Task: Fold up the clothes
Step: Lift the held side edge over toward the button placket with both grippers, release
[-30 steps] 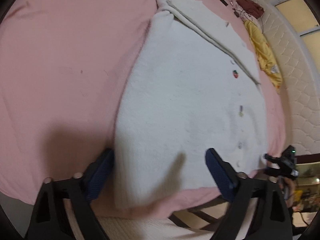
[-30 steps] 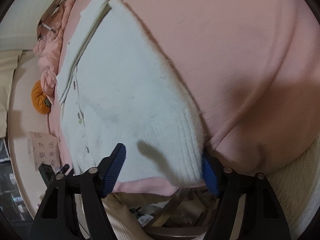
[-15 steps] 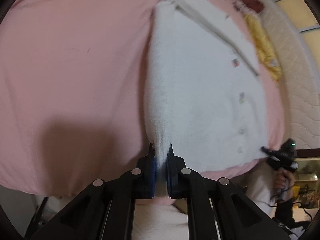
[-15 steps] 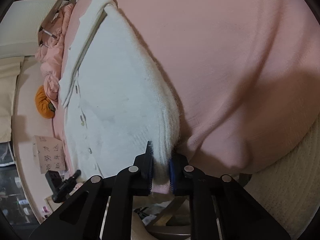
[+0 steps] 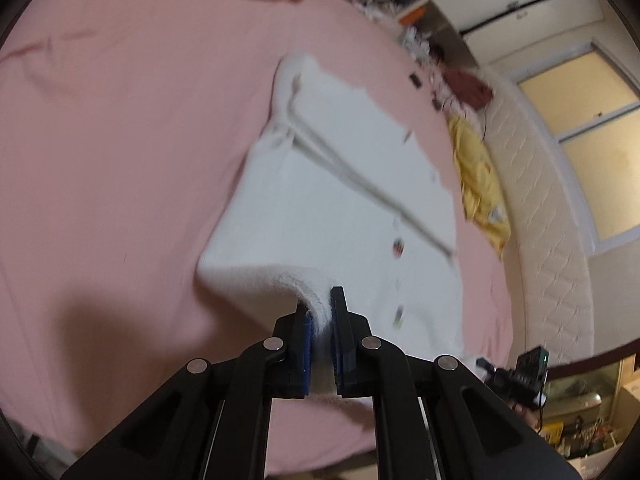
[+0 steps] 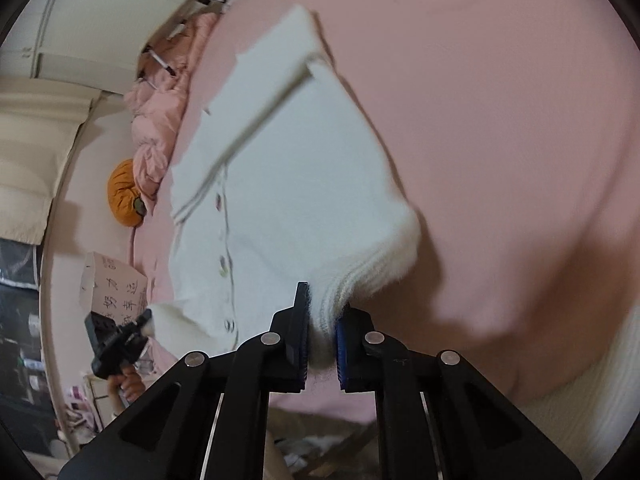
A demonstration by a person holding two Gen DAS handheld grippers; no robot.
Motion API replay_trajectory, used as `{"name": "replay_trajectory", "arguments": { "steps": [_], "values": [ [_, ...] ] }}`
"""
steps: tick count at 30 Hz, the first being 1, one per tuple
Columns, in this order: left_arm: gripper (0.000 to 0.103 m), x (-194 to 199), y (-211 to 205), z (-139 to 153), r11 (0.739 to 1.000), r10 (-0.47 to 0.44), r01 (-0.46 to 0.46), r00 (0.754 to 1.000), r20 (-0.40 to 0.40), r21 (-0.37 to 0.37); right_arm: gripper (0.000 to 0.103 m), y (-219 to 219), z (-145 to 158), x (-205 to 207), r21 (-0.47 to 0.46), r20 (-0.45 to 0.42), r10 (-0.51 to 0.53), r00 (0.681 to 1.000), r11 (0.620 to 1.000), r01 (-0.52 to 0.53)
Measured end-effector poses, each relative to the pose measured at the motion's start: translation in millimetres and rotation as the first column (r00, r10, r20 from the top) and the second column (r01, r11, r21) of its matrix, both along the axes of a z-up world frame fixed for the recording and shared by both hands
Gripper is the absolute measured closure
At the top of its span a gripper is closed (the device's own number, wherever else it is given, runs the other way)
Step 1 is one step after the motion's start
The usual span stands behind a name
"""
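Both tongs, left (image 5: 320,330) and right (image 6: 322,330), pinch the near hem corners of the white cardigan (image 5: 340,200) on the pink bed (image 5: 120,160); lift them level together, carrying the hem evenly toward the collar.

Each view looks forward and steeply down along its own gripper's two black fingers, close above a pink bedspread (image 5: 100,160). The left wrist camera faces toward a padded wall (image 5: 560,240) and a window; the right wrist one faces toward an orange cushion (image 6: 122,194). Both share the white cardigan (image 5: 340,208) (seen from opposite bottom corners), and each catches the other gripper at its frame's edge.
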State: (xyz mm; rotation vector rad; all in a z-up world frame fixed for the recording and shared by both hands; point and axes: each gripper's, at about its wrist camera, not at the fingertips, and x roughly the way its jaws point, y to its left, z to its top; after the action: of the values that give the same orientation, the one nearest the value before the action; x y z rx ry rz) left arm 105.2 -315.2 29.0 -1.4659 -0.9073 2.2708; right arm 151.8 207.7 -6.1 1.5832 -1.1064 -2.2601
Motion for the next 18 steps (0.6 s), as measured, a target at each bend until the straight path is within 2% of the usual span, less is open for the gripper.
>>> {"name": "replay_trajectory", "arguments": {
  "steps": [2,8,18],
  "values": [
    [0.095,-15,1,5,1.0,0.013,-0.013,1.0,-0.02,0.004,0.092,3,8,-11,0.027,-0.023,-0.005,1.0,1.0,0.006],
    [0.095,-56,9,10,1.0,0.029,-0.029,0.999,-0.027,-0.004,0.092,11,29,-52,0.033,-0.089,-0.017,0.996,0.999,0.02],
    [0.095,-126,13,35,0.999,0.027,-0.03,0.998,-0.063,-0.045,0.092,20,47,-131,0.104,-0.14,0.0,0.99,0.994,0.015]
  ]
}}
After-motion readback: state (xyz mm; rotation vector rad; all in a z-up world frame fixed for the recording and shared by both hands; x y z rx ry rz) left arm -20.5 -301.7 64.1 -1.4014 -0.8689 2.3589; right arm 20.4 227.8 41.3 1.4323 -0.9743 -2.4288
